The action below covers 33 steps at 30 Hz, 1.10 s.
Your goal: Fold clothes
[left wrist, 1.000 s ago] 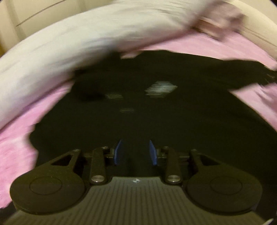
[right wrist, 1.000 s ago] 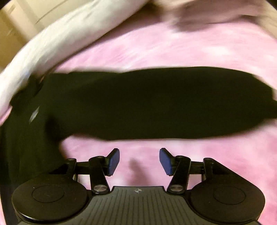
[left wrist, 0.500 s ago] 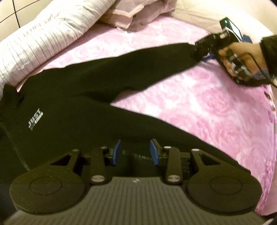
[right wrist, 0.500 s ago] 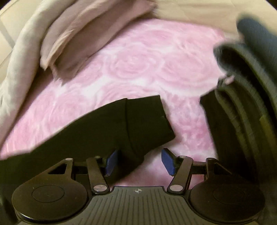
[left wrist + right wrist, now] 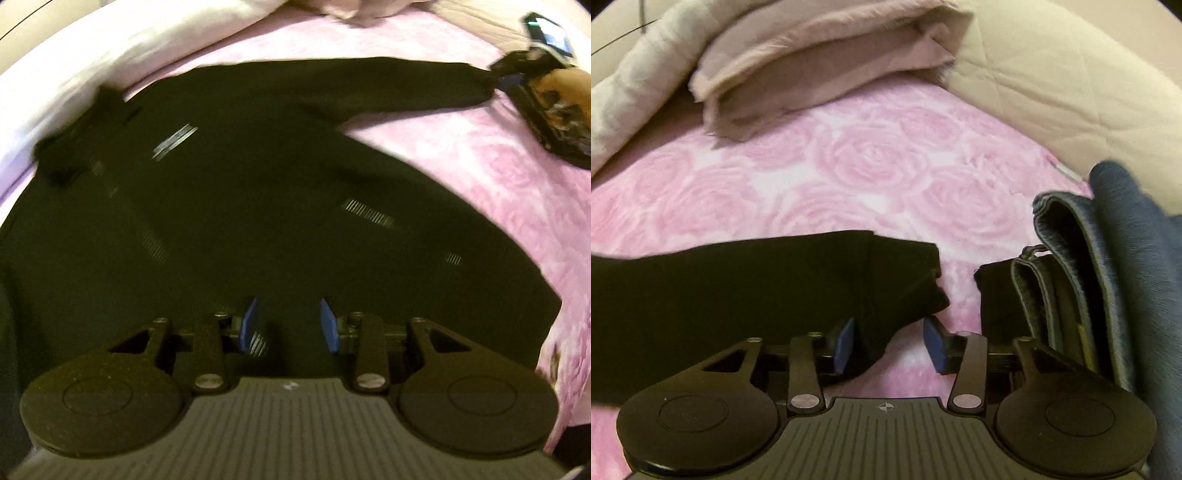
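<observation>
- Our right tool (image 5: 889, 341), jaws just widening, straddles the black sweater's (image 5: 258, 192) cuff (image 5: 905, 273), unpinched; sleeve now stretched toward 2 o'clock.
- Left tool (image 5: 289, 325) hovers narrow, empty, over the hem: ready for folding.

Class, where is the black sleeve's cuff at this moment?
In the right wrist view the cuff lies on the pink sheet, just left of the folded stack, ahead of the right tool.

white print on the black garment (image 5: 258, 192), motion-blurred, no text legible

right tongs (image 5: 888, 343) wider around the sleeve cuff (image 5: 905, 273), just been opening
</observation>
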Tool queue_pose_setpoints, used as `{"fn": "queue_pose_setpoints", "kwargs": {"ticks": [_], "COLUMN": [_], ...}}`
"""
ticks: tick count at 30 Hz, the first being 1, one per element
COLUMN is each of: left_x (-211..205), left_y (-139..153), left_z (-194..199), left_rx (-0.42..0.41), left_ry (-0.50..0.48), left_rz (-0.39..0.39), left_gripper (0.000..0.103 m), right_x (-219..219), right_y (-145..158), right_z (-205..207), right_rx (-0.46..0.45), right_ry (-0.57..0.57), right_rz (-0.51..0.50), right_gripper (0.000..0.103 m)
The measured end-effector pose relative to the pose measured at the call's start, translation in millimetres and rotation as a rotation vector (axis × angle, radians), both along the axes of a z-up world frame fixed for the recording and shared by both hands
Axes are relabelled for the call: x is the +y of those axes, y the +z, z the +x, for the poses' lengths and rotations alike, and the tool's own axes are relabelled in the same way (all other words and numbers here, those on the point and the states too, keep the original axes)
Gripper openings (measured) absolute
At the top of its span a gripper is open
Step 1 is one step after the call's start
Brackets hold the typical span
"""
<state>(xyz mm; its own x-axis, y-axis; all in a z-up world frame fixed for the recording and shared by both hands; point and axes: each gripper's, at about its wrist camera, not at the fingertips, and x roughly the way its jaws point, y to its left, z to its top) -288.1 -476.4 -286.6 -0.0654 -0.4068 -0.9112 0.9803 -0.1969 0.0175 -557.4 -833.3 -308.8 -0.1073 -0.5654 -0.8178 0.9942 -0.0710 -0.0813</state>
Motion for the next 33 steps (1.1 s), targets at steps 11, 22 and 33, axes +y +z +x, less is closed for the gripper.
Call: {"fn": "queue_pose_setpoints", "kwargs": {"ticks": [11,22,33], "left_x": [197.2,267.8,300.9], "left_y": [-0.3,-60.2,-3.3], "left_z": [101.0,131.8,172.7], "left_rx": [0.057,0.431,0.438], "left_ry": [0.491,0.748,0.646], "left_rz": [0.225,0.308,0.246], "left_gripper": [0.05,0.042,0.003], "right_x": [205.5,241.8,261.7], "right_y": [-19.5,-37.5,-7.6], "right_z": [85.9,109.0,115.4], "right_rx": [-0.407,-0.383,-0.407], "right_ry": [0.61,0.646,0.635], "right_rz": [0.448,0.508,0.632], "right_gripper": [0.05,0.05,0.003]}}
